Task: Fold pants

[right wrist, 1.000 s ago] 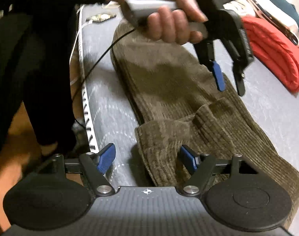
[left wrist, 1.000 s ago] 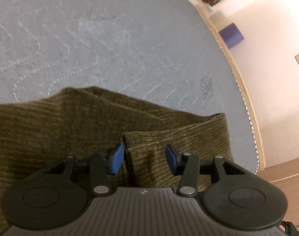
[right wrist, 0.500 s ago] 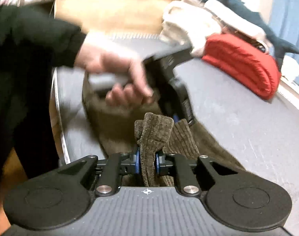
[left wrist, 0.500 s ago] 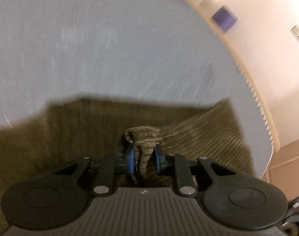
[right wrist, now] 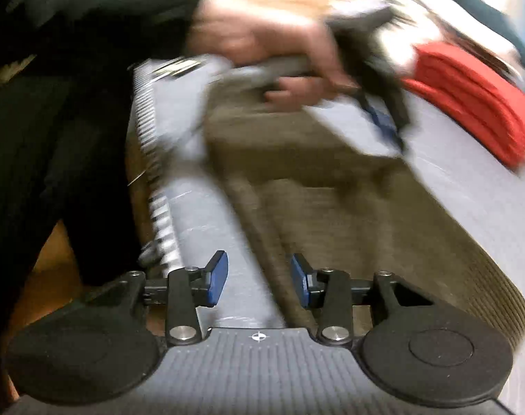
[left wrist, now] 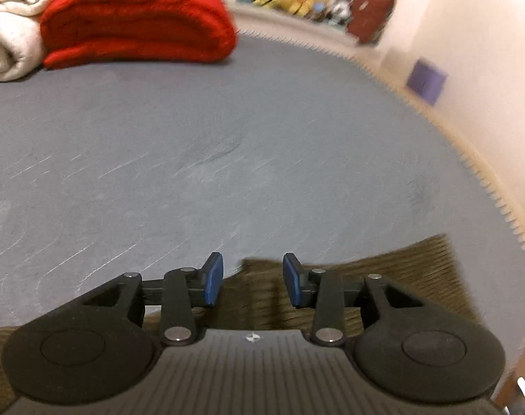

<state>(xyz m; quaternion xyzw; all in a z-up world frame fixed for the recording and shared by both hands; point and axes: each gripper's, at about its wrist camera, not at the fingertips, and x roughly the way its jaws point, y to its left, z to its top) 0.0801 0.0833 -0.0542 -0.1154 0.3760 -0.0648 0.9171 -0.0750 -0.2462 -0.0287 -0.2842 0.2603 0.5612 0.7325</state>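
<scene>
Corduroy pants (right wrist: 348, 214) are lying folded on the grey mattress (left wrist: 227, 145) — left gripper (left wrist: 252, 278) and right gripper (right wrist: 259, 278) have just been opening, pads clear — likely releasing the finished fold.

Your right gripper (right wrist: 259, 278) has just been opening; nothing sits pinched between its pads. The olive pants (right wrist: 348, 214) lie folded below on the grey mattress (right wrist: 207, 221).

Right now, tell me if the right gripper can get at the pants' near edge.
Probably yes. The right gripper hangs open just above the pants, their folded edge running between the jaws, and nothing lies between them.
</scene>
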